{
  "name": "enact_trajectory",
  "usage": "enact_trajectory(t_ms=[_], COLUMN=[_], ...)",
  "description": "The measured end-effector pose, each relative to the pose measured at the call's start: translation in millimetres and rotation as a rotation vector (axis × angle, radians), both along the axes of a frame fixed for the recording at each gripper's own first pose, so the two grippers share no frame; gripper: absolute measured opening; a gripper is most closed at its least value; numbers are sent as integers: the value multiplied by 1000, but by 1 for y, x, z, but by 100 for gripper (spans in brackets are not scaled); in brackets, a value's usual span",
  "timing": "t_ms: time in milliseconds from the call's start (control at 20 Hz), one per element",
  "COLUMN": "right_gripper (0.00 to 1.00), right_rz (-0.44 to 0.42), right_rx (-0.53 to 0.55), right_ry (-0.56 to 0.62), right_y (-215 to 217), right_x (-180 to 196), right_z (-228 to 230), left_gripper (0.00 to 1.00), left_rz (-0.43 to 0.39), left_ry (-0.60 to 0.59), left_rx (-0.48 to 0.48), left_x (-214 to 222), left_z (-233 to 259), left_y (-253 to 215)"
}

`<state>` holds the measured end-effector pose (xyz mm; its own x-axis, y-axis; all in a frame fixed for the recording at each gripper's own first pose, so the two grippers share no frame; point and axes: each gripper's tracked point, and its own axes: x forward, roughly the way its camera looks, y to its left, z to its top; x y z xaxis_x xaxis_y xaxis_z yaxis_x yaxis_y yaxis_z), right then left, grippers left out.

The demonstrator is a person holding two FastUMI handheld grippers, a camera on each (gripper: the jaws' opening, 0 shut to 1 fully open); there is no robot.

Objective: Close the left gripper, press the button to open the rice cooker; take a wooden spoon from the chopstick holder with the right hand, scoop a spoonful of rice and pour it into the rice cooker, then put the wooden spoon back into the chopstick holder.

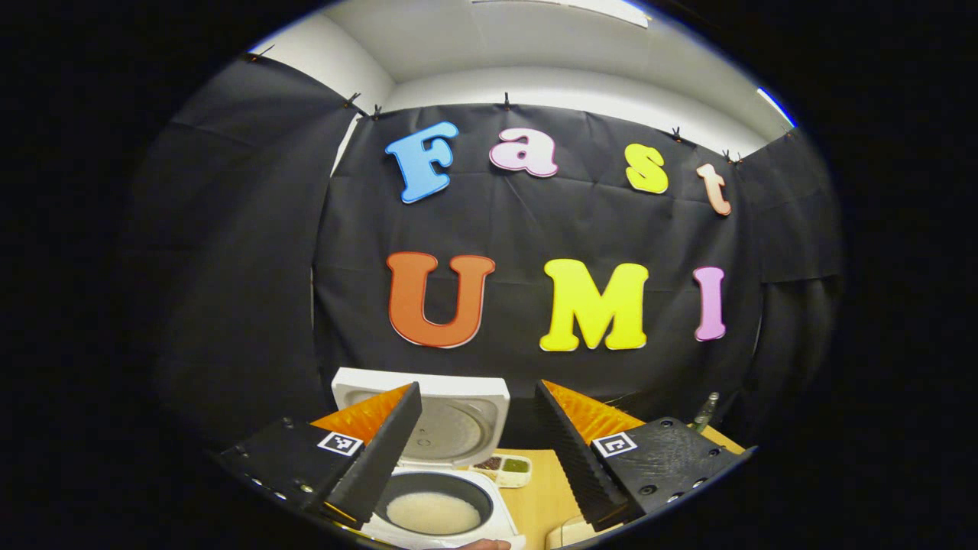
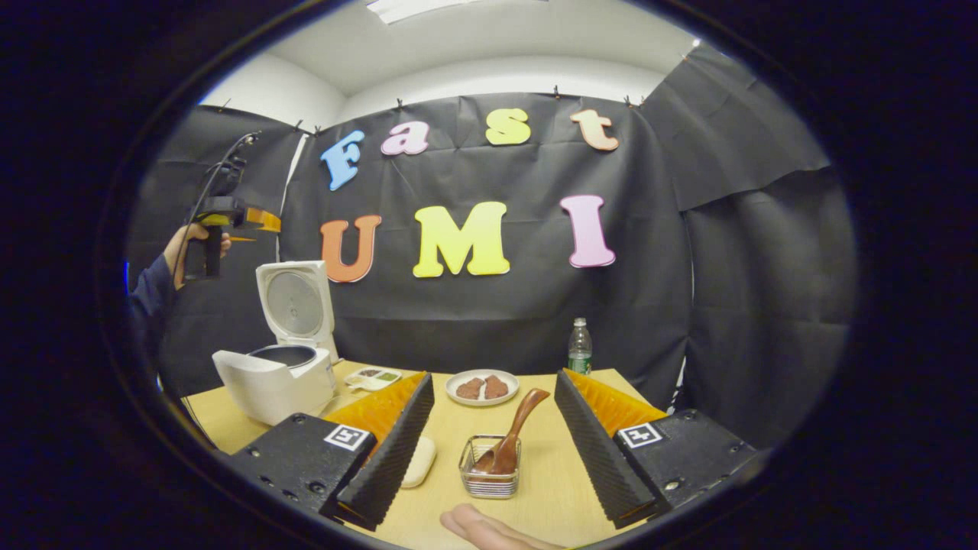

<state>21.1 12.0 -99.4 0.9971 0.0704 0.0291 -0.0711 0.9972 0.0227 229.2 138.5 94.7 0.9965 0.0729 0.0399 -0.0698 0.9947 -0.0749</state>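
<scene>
table [image 2: 550, 473] | one rice cooker [image 2: 275, 378] (lid up) | one wooden spoon [image 2: 510, 439] | one chopstick holder [image 2: 490, 477]

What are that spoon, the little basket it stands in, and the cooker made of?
The spoon looks like wood: brown, smooth, slightly glossy. Its holder seems to be metal wire, silvery and see-through. The rice cooker appears to be white plastic with a soft sheen; its open lid's inner plate looks like dull grey metal.
</scene>
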Motion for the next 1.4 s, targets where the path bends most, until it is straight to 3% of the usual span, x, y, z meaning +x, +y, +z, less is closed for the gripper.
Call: enact_trajectory(t_ms=[450, 700, 800, 1050, 1400], right_gripper=[100, 99, 100, 100, 100], right_rz=[79, 56, 54, 44, 98], right_rx=[-3, 5, 9, 6, 9], right_ry=[-20, -34, -26, -8, -53], right_y=[14, 17, 19, 23, 46], right_x=[-15, -16, -15, -16, -51], right_z=[-2, -10, -13, -13, 2], left_gripper=[94, 94, 95, 96, 96], left_rz=[55, 91, 163, 136, 100], left_ry=[40, 106, 119, 134, 192], left_rx=[52, -36, 32, 53, 52], left_x=[110, 147, 153, 140, 101], left_z=[-27, -55, -66, -71, -78], left_y=[35, 61, 84, 82, 71])
